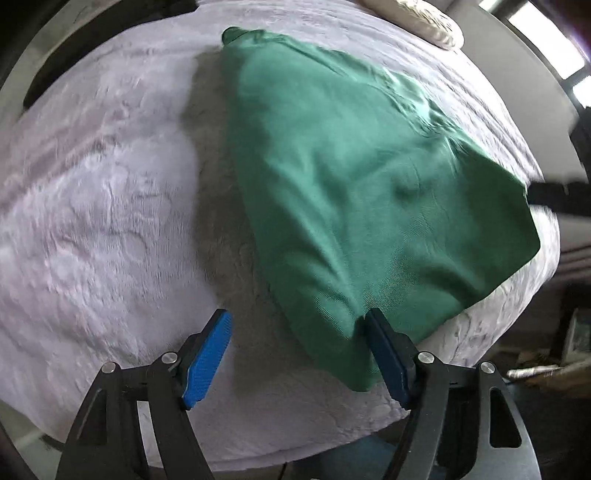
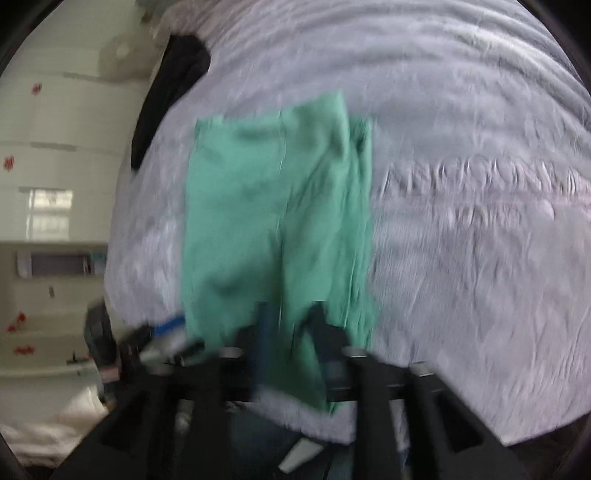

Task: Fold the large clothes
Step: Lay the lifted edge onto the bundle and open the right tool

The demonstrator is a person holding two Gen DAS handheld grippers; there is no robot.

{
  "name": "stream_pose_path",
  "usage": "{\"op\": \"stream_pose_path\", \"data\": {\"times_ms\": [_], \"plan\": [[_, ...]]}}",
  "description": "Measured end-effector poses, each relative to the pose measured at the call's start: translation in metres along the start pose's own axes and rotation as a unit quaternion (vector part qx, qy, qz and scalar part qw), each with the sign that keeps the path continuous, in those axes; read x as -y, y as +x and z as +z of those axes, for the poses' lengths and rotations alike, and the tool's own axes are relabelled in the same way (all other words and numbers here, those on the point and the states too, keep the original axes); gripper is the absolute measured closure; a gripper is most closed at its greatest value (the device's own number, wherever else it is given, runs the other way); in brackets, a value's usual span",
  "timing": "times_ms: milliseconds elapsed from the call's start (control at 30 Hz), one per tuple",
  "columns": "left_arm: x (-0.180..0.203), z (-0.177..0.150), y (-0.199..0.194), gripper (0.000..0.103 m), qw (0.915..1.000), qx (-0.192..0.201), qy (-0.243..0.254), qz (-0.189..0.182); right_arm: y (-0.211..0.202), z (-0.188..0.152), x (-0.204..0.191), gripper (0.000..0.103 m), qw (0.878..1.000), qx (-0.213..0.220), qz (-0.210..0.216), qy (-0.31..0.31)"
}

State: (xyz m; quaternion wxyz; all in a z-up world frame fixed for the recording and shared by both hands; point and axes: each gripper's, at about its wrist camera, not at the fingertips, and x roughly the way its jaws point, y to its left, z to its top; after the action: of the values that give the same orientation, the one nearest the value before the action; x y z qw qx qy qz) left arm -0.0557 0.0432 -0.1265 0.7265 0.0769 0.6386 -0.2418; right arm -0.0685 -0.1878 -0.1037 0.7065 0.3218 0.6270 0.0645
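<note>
A green garment [image 1: 351,177] lies spread on a pale lilac plush blanket [image 1: 103,206] that covers a bed, the cloth rumpled with shallow creases and its near end reaching the blanket's front edge. In the left wrist view, the left gripper [image 1: 299,354] stands wide open just at the garment's near corner: its blue-padded fingers [image 1: 208,356] are well apart, one over bare blanket beside the garment, the other touching the cloth's edge, and nothing is pinched between them. A cream pillow [image 1: 417,18] rests beyond the garment's far end. In the right wrist view, which is blurred, the right gripper [image 2: 291,332] sits at the garment's [image 2: 277,206] near hem with green cloth running down between its two dark fingers; the jaws look narrowed around that fold, though the blur keeps it from being certain whether they are actually clamped on it. A black item [image 2: 170,96] lies on the blanket [image 2: 461,221] beyond the garment's far left corner, near a white wall [image 2: 55,147].
</note>
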Motion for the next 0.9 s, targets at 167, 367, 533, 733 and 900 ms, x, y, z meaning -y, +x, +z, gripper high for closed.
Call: {"op": "stream_pose_path", "data": {"times_ms": [167, 367, 533, 733, 900], "plan": [[-0.005, -0.001, 0.0, 0.019, 0.9999, -0.005, -0.012, 0.006, 0.019, -0.023, 0.02, 0.096, 0.998, -0.016, -0.048, 0.038], [-0.005, 0.001, -0.006, 0.019, 0.9996, -0.015, -0.022, 0.006, 0.032, -0.037, 0.065, 0.098, 0.992, -0.031, -0.021, 0.117], [-0.006, 0.003, -0.012, 0.02, 0.9994, -0.02, -0.023, 0.016, 0.023, -0.037, 0.071, 0.099, 0.99, -0.039, -0.018, 0.134], [-0.008, 0.0, -0.012, 0.019, 0.9991, -0.024, -0.029, 0.02, -0.027, -0.034, 0.019, 0.095, 0.999, 0.02, 0.017, 0.027], [-0.006, 0.005, -0.008, 0.019, 0.9988, -0.029, -0.032, 0.022, -0.01, -0.011, 0.009, 0.095, 1.0, 0.01, 0.006, 0.006]]}}
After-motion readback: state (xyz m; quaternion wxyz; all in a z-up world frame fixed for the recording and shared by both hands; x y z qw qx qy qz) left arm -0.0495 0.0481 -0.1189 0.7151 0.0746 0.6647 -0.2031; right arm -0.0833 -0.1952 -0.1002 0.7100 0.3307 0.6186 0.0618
